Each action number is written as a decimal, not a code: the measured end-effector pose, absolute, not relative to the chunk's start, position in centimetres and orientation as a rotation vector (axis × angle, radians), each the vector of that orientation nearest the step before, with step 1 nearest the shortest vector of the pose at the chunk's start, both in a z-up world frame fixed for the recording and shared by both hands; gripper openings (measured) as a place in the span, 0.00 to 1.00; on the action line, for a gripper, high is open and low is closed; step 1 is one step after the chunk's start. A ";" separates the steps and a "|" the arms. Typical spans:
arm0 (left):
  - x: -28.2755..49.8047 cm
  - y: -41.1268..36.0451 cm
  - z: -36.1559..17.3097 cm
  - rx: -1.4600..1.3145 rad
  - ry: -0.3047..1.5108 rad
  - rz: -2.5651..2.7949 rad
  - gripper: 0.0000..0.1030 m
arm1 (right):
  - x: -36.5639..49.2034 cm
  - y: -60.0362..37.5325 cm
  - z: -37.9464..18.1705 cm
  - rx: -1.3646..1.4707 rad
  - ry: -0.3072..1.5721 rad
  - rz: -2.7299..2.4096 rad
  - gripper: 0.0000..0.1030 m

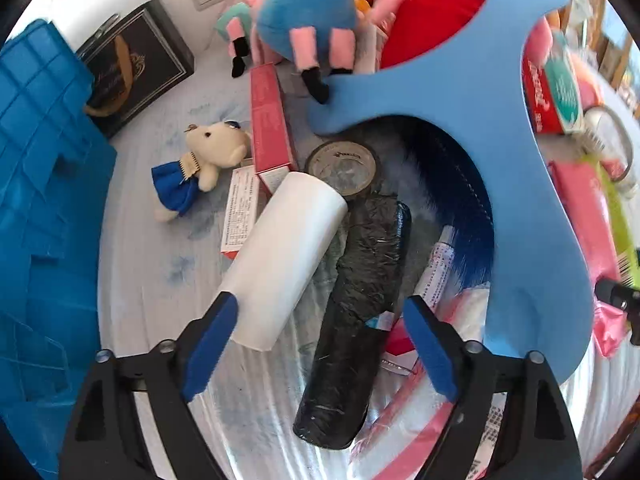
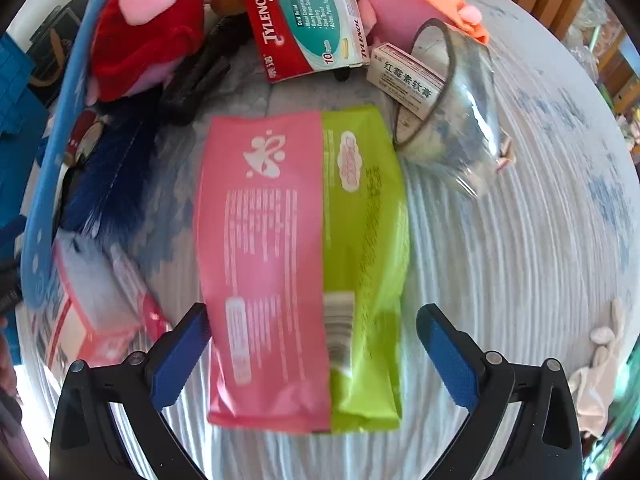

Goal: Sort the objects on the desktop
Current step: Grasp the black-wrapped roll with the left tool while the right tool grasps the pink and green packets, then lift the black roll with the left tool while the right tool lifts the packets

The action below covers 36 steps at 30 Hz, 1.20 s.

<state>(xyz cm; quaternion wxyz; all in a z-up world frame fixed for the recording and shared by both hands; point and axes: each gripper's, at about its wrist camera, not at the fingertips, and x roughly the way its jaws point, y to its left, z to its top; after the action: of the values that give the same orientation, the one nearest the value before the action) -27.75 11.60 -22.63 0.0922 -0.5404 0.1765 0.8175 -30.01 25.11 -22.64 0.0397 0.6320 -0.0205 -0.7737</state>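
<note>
Both grippers are hanging wide open and empty, the left gripper [image 1: 316,344] straddling the black roll [image 1: 356,316] and the right gripper [image 2: 312,354] straddling the pink-and-green packet [image 2: 304,264], apparently lining up pickups for sorting.

Pink-and-lime pouch [image 2: 304,264] — red-and-teal medicine box [image 2: 300,20] — glossy black roll [image 1: 356,320], plain white roll [image 1: 284,260].

Lots buried, cropped or smeared here

The dark blue bristle brush [image 1: 460,184] is mostly covered by the big light-blue foam cutout [image 1: 520,160]. The blue plastic crate [image 1: 44,184] is cut off at the left edge. Small print on the pink-and-green plastic pouch [image 2: 304,264] is too motion-blurred to be read, and the pink-and-white cardboard box [image 2: 88,304] is smeared too.
</note>
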 end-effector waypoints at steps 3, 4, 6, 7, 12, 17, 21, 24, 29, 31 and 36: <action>-27.1 12.3 -22.5 -1.690 0.410 2.315 0.82 | -31.0 24.4 -23.1 1.961 -0.053 -2.361 1.00; -27.0 12.3 -22.7 -1.707 0.358 2.283 0.82 | -31.2 24.2 -23.2 1.967 -0.049 -2.359 1.00; -27.5 12.4 -24.0 -1.734 0.369 2.276 0.82 | -31.4 23.8 -23.3 1.969 -0.041 -2.356 1.00; -28.0 12.3 -24.7 -1.737 0.366 2.280 0.83 | -31.6 23.7 -23.5 1.974 -0.032 -2.352 1.00; -30.3 10.8 -25.5 -1.739 0.186 2.275 0.82 | -32.5 23.0 -23.7 1.969 -0.016 -2.353 1.00; -30.1 10.5 -24.8 -1.723 0.222 2.296 0.55 | -33.4 21.7 -23.8 1.950 0.045 -2.390 1.00; -29.5 9.7 -24.1 -1.709 0.158 2.321 0.45 | -33.3 20.9 -23.7 1.910 0.072 -2.415 0.90; -28.6 9.2 -22.3 -1.664 0.165 2.370 0.34 | -32.7 20.8 -22.2 1.850 0.013 -2.433 0.63; -26.9 8.8 -20.5 -1.633 0.154 2.418 0.34 | -31.4 21.0 -20.7 1.798 -0.063 -2.429 0.50; -25.3 8.6 -19.7 -1.599 0.138 2.443 0.34 | -30.4 21.0 -19.3 1.741 -0.058 -2.458 0.49; -22.7 7.5 -15.9 -1.468 0.110 2.525 0.33 | -28.7 20.4 -14.8 1.578 -0.036 -2.529 0.49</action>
<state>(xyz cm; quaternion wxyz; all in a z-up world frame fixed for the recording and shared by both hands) -22.70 7.54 -15.89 0.1092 -0.4992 0.0373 0.8587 -28.66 20.39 -14.85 0.0802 0.5275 -0.0122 -0.8457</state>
